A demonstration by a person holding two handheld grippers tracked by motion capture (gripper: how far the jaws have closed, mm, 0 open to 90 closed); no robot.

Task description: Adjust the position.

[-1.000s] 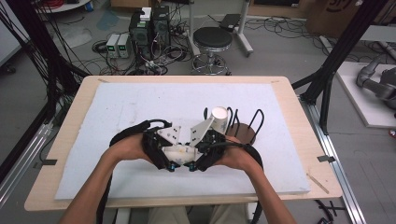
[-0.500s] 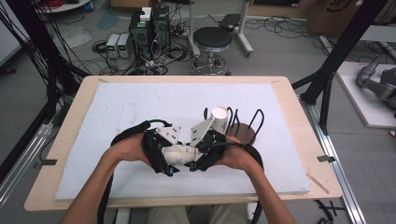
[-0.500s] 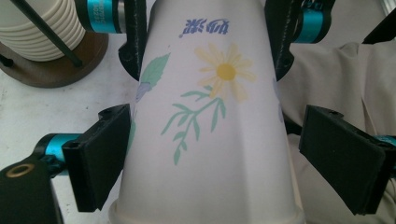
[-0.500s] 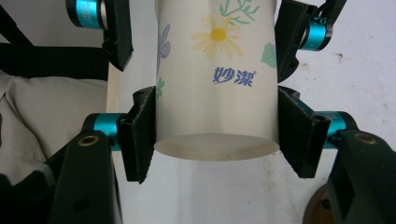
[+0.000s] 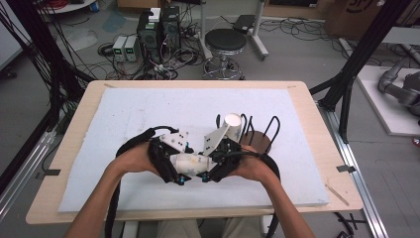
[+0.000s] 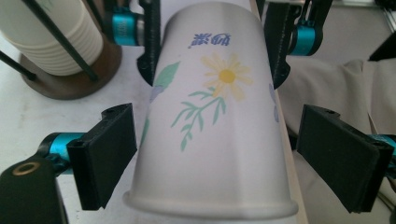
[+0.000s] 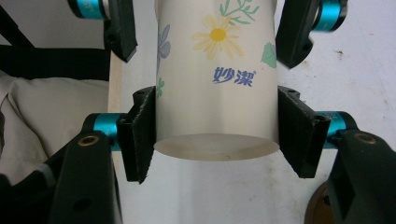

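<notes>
A white paper cup (image 5: 190, 162) printed with flowers lies on its side in the air between my two grippers, low over the near part of the table. My right gripper (image 7: 218, 135) is shut on the cup (image 7: 215, 70) at its base end, with both pads pressed against the wall. At the rim end, my left gripper (image 6: 224, 156) is open: its pads flank the cup (image 6: 219, 116) with a small gap on each side. In the high view the left gripper (image 5: 179, 166) and right gripper (image 5: 207, 166) face each other.
A stack of paper cups (image 5: 233, 124) stands in a black wire holder on a round brown base (image 5: 260, 141), just behind my right hand. White foam sheet (image 5: 148, 114) covers the wooden table. The near table edge (image 6: 292, 186) and the person's lap lie below the cup.
</notes>
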